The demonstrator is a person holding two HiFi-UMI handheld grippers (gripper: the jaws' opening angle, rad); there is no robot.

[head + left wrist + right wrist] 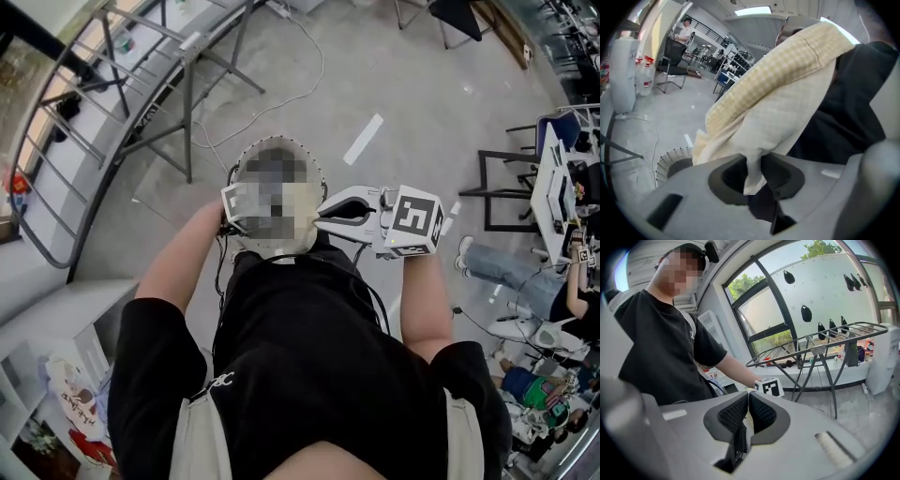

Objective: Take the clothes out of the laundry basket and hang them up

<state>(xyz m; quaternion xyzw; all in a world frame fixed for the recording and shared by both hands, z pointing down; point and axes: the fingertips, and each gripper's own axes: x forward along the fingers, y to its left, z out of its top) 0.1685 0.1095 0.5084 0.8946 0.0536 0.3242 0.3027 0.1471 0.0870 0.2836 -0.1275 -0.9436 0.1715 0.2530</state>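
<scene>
Open floor [394,84] between drying rack [188,112] left and chairs [497,191] right.

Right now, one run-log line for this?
left gripper: shut on cream cloth | right gripper: shut on cream cloth | drying rack: not reached

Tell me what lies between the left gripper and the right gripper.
A pale yellow checked cloth fills that stretch, as the head view shows.

Far left: grey metal drying rack [188,103]; white slotted laundry basket [665,161] on floor right of it, nearer; cream checked cloth [787,93] above basket.
</scene>
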